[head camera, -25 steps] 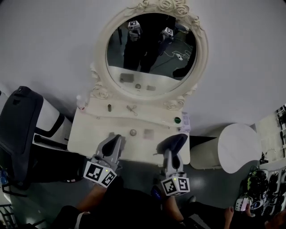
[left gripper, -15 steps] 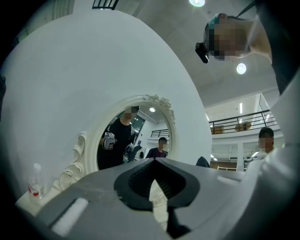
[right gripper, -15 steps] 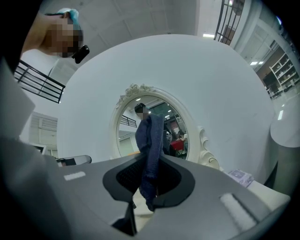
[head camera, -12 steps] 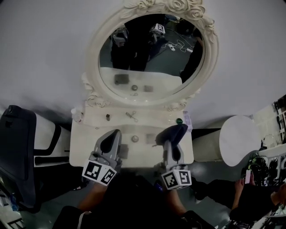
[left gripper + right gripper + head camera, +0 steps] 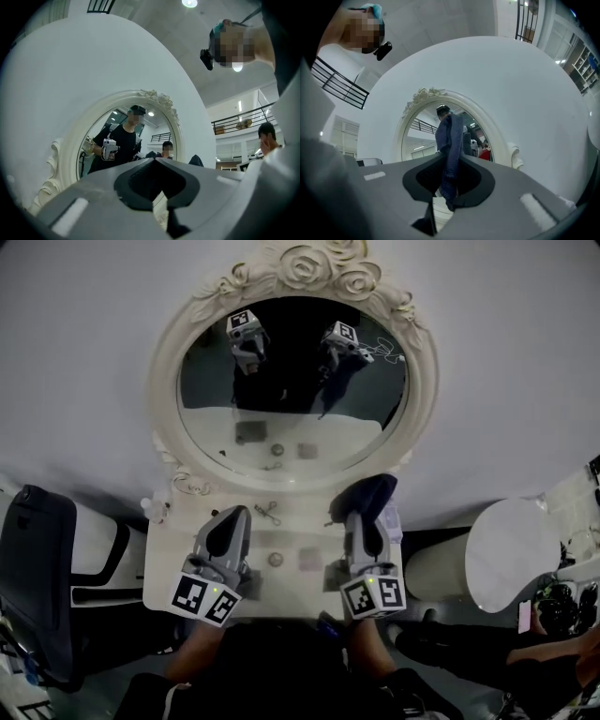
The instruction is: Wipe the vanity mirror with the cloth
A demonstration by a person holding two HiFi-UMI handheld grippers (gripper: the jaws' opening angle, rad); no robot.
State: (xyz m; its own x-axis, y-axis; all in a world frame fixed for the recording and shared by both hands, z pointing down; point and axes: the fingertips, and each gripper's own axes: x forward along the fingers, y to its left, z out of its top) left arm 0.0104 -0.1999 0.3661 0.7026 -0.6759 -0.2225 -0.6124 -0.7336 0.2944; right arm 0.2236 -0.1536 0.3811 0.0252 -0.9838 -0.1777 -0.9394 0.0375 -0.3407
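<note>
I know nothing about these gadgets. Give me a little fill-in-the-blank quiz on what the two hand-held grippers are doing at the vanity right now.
1. The dark blue cloth is pinched between the jaws of the gripper in the person's ____ hand.
2. The left gripper has its jaws ____, with nothing between them.
3. Both grippers show up as reflections in the oval ____ above the vanity table.

Missing words: right; shut; mirror.
</note>
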